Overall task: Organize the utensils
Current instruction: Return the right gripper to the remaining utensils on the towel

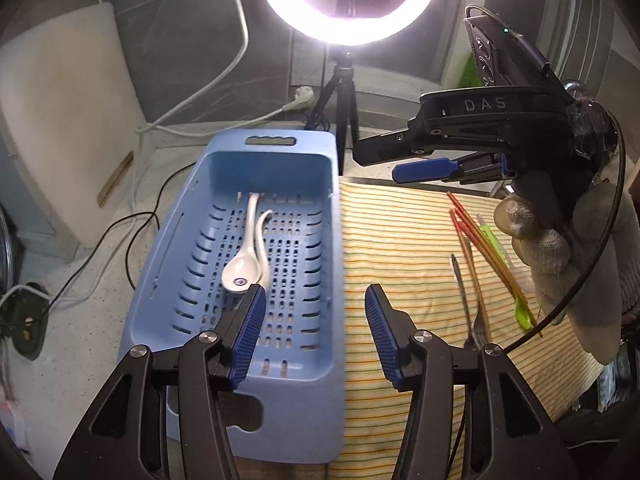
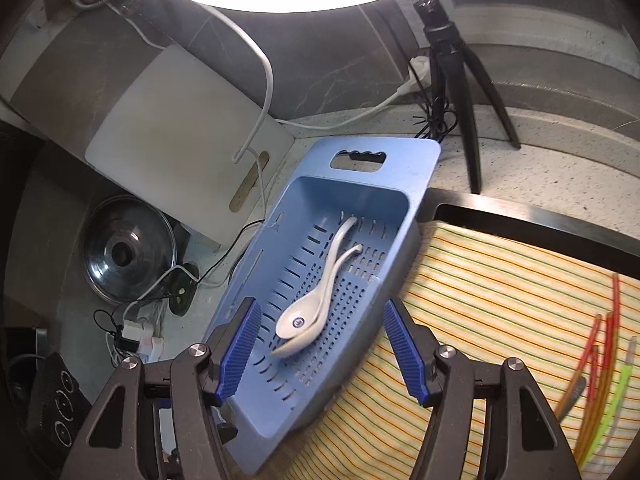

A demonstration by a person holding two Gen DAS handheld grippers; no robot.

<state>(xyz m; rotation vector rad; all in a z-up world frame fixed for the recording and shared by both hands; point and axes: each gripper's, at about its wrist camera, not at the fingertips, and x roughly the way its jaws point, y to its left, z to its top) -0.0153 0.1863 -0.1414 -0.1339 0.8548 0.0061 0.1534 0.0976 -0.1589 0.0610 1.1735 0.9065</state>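
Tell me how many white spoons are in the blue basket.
2. One white spoon lies bowl up near the blue basket's middle; the second spoon lies partly beneath it, its handle curving alongside. None seem hidden.

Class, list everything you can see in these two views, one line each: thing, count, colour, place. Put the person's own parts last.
basket: one, blue, on the counter left of the cloth.
ceramic spoons: two, white, stacked in the basket.
striped cloth: one, yellow, right of the basket.
chopsticks: several, red-orange, on the cloth.
plastic spoon: one, green, on the cloth.
metal cutlery: count unclear, silver, on the cloth.
cutting board: one, white, leaning at left.
ring light: one, lit, on a black tripod behind the basket.
pot lid: one, glass, far left.
left tongs: open, empty.
right tongs: open, empty.
gloved hand: one, grey, holding the right tongs.
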